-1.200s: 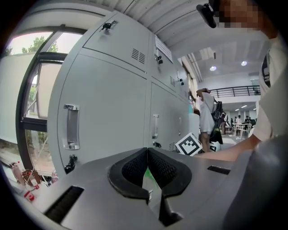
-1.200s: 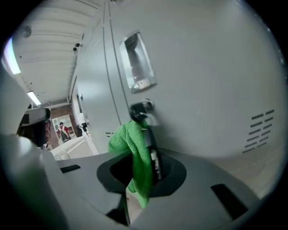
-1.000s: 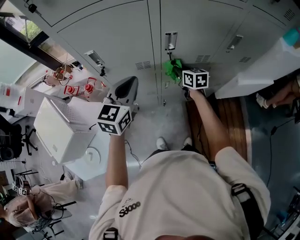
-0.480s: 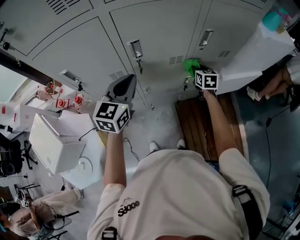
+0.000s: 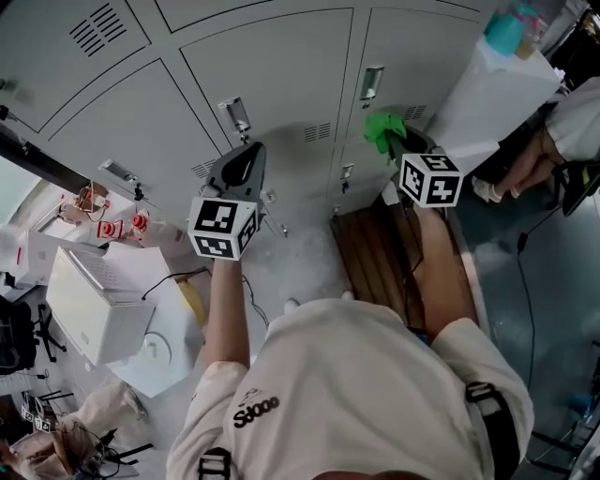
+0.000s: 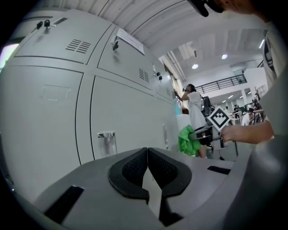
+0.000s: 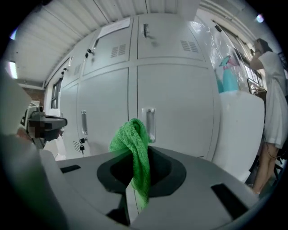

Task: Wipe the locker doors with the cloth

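Grey locker doors (image 5: pixel 272 75) fill the top of the head view. My right gripper (image 5: pixel 398 150) is shut on a green cloth (image 5: pixel 384 131), held low by a door's vent, right of a door handle (image 5: pixel 370 84). In the right gripper view the cloth (image 7: pixel 135 148) hangs bunched between the jaws of that gripper (image 7: pixel 135 155), in front of a door (image 7: pixel 180 99) with a handle (image 7: pixel 148 123); contact with the door cannot be told. My left gripper (image 5: pixel 246 169) is shut and holds nothing. Its closed jaws (image 6: pixel 147 155) point at the lockers (image 6: pixel 126 108), and the cloth (image 6: pixel 188 140) shows to the right.
A white counter (image 5: pixel 492 103) with a turquoise spray bottle (image 5: pixel 511 28) juts out beside the right lockers. A wooden platform (image 5: pixel 384 253) lies on the floor below. White boxes (image 5: pixel 94 300) stand at the left. A person in white (image 7: pixel 272 103) stands at the right.
The head view has swung. My right gripper has carried the green cloth rightward along the lower locker doors, towards the white counter. The left gripper has stayed shut, held up before the lockers.
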